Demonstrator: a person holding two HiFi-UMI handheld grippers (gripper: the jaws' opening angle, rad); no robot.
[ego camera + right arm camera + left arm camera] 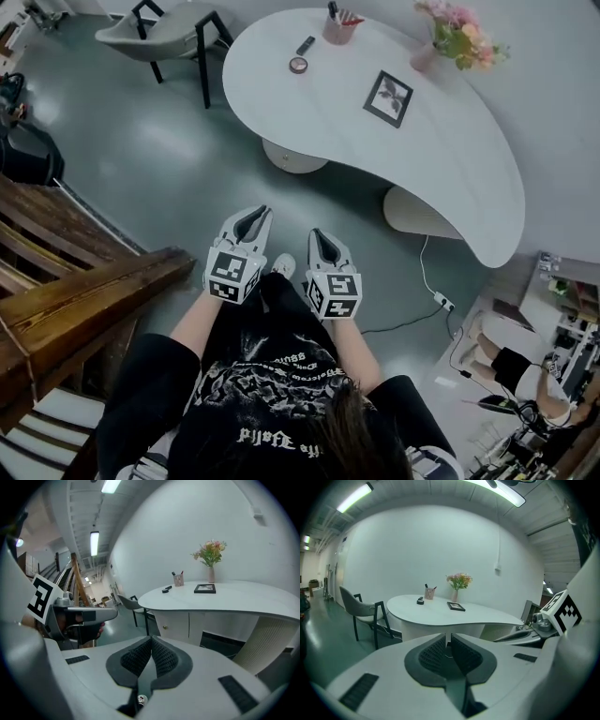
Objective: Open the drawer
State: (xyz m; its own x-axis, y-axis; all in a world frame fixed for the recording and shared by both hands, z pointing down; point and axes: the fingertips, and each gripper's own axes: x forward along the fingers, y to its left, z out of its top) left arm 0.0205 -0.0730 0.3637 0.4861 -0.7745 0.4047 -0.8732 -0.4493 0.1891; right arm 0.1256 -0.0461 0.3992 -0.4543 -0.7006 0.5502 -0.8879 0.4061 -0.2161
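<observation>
A white curved desk (450, 159) stands ahead across the grey floor. Under it, the right gripper view shows a white cabinet front (176, 623) with a small round knob (165, 627); I cannot tell whether it is a drawer or a door. In the head view that pedestal (292, 157) is mostly hidden by the desktop. My left gripper (255, 214) and right gripper (319, 234) are held side by side in front of my body, well short of the desk. Both are shut with nothing between the jaws, as seen on the left gripper (449, 637) and the right gripper (151, 639).
On the desk are a picture frame (388, 97), a flower vase (457, 37), a pen cup (339, 26) and a tape roll (298, 65). A chair (159, 37) stands far left, a wooden stair rail (84, 291) at my left. A power strip (441, 300) lies on the floor.
</observation>
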